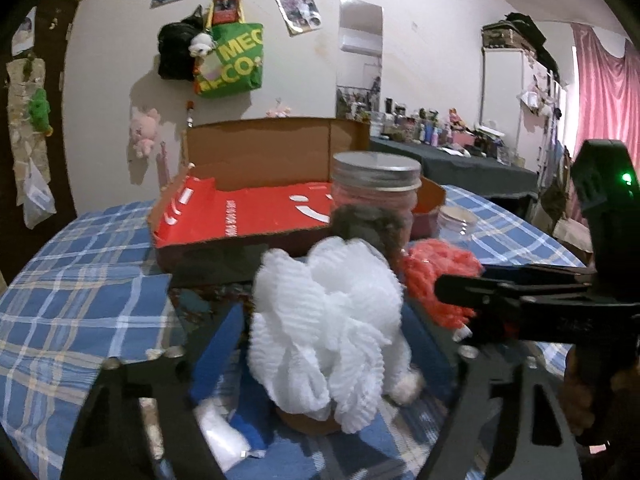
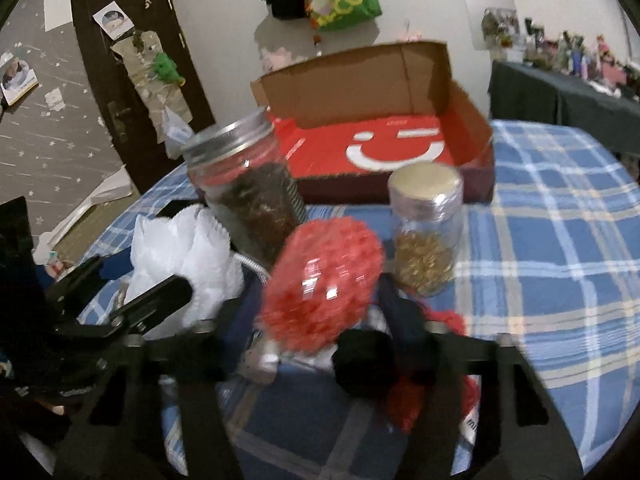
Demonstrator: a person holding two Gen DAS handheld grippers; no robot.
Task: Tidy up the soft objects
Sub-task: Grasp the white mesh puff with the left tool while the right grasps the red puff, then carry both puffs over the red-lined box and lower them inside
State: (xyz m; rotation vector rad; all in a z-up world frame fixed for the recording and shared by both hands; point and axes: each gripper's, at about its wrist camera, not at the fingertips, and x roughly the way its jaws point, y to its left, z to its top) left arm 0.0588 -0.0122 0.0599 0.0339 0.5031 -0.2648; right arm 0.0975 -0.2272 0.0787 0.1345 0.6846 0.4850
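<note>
My left gripper [image 1: 324,344] is shut on a white mesh bath pouf [image 1: 328,320], held between its blue fingers just above the plaid cloth. My right gripper [image 2: 316,312] is shut on a red spiky soft ball [image 2: 320,284]. In the left wrist view the right gripper [image 1: 472,304] reaches in from the right, next to the red ball [image 1: 440,276]. In the right wrist view the white pouf [image 2: 180,252] sits to the left with the left gripper's fingers [image 2: 156,300] on it. An open cardboard box with a red floor [image 1: 248,212] [image 2: 380,136] lies behind both.
A tall glass jar with a metal lid [image 1: 376,192] [image 2: 248,196] stands right behind the pouf. A smaller jar of golden bits [image 2: 424,228] stands right of the red ball. A blue plaid tablecloth [image 1: 72,280] covers the table. A dark cluttered side table [image 1: 460,156] is behind on the right.
</note>
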